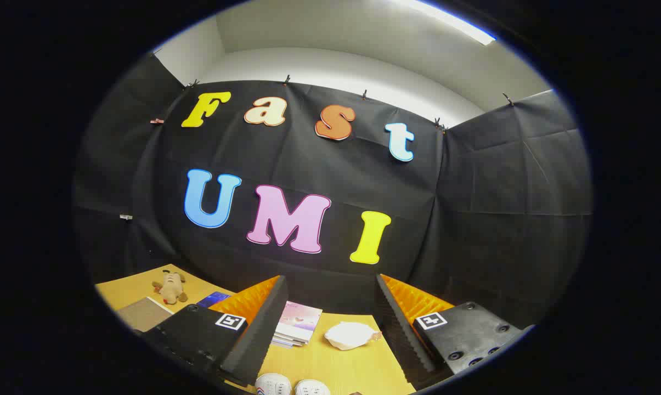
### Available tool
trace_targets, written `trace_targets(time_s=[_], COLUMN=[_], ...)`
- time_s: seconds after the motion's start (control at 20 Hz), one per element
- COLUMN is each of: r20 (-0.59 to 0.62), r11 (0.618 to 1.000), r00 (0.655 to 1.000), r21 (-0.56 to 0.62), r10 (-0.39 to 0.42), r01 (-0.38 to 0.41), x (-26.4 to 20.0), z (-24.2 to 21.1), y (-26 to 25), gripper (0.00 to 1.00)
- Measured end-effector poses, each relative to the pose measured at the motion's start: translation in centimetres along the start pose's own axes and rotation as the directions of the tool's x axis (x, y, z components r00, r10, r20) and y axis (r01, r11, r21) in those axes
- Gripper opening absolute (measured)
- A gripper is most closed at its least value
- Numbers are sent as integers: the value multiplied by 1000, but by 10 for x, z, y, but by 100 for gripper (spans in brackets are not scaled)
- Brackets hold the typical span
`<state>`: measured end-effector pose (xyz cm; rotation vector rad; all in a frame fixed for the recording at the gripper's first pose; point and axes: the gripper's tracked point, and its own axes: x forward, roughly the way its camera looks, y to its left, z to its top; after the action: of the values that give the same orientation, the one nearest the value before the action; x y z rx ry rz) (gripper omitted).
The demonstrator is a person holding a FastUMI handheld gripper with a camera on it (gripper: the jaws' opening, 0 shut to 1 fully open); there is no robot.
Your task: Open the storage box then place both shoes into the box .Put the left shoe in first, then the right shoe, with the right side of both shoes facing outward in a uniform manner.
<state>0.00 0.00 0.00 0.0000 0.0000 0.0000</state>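
Two white shoes (292,385), one plush toy (170,286), one white bowl-like thing (349,334), perhaps several stacked booklets (296,323).

The gripper (330,323) hangs spread wide above the table (330,367), two white shoes (292,385) between its fingers.

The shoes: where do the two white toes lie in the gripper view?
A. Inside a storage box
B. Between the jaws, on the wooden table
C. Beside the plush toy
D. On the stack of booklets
B: the shoes lie on the table between the open jaws of the gripper.
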Motion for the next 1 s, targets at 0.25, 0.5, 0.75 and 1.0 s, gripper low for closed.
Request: trace_targets(time_s=[0.25, 0.5, 0.75, 1.0], r20=[15, 1, -15, -56], r11=[1000, 999, 993, 975], r00=[1000, 999, 993, 974], r21=[-5, -9, -6, 8], r10=[20, 44, 121, 221], r01=[-20, -44, -121, -221], x=[5, 8, 12, 12], z=[5, -5, -14, -28], y=[6, 14, 33, 60], gripper=[96, 96, 96, 97])
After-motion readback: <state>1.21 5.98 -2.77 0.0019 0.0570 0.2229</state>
